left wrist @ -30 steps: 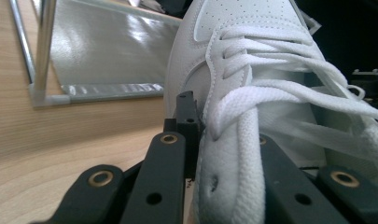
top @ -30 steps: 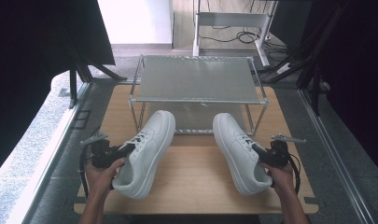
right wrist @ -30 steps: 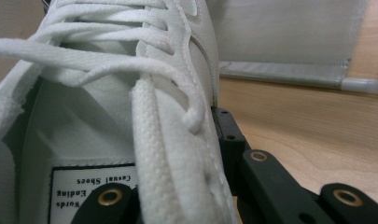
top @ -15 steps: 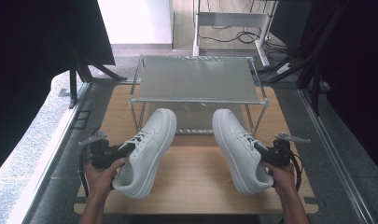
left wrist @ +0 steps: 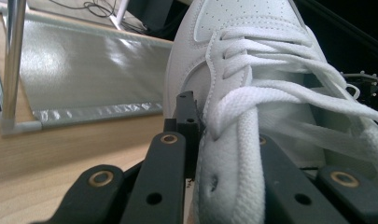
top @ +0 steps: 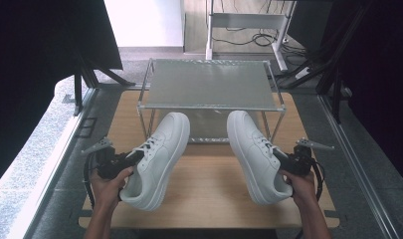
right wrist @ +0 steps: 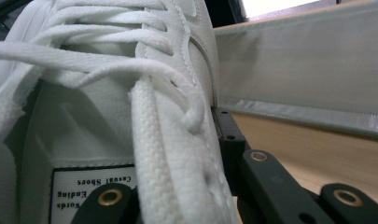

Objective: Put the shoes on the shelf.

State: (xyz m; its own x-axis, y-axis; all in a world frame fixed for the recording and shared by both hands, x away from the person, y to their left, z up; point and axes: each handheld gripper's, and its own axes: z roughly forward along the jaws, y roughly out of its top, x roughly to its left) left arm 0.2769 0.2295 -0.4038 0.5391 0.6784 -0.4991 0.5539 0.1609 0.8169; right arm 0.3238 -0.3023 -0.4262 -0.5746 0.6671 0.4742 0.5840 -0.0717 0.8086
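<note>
1. Clearly both grippers are loaded: the left gripper [top: 134, 158], at the lower left of the high view, has its fingers pinching the laced side wall of the left shoe [top: 156, 159]; in the left gripper view one finger [left wrist: 165, 172] lies outside the collar and the other inside.
2. Likewise the right gripper [top: 278, 158], at the lower right, clamps the collar of the right shoe [top: 253, 154]; its own view shows the laces and tongue label between the fingers [right wrist: 252, 172].
3. Both shoes sit in the middle of the frame, toes pointing up-frame towards the metal rack [top: 209, 84]; heels seem slightly raised off the wooden counter [top: 209, 199], though I cannot tell whether the soles touch it.
4. The step in hand appears to be carrying the pair towards the rack, toes near its lower shelf [top: 209, 124].
5. Next, each shoe probably needs sliding forward between the rack's legs, kept level and parallel; the grip should hold until the soles rest fully; clipping the front uprights is the risk.
</note>
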